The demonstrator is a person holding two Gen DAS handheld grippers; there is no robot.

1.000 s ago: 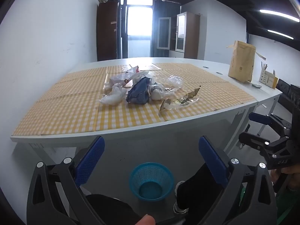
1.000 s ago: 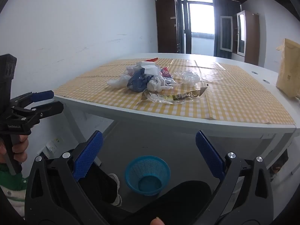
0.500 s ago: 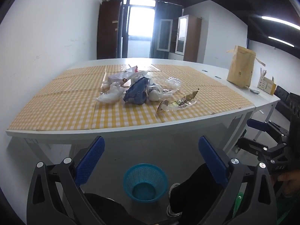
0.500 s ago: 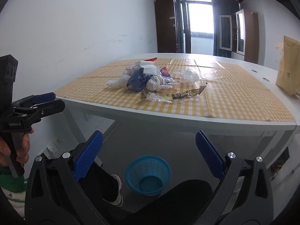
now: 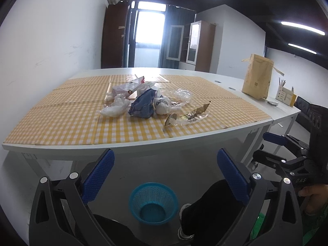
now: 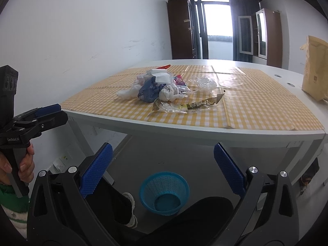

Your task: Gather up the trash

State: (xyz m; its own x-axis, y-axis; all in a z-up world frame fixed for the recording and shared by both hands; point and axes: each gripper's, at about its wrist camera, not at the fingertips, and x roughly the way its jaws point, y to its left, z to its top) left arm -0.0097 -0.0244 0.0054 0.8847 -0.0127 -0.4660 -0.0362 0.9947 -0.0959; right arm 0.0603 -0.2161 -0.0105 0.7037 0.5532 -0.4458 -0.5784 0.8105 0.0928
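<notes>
- Left gripper and right gripper, both spread wide and empty, face crumpled plastic trash on the yellow-checked table.
- Best taken nearest first: the clear, gold-printed wrapper, then down to the blue mesh basket.

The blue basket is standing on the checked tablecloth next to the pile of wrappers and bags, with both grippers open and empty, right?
Not quite. The blue basket stands on the floor below the table, as both wrist views show. The pile of wrappers and bags does lie on the checked tablecloth, and the left gripper and right gripper are open and empty.
</notes>
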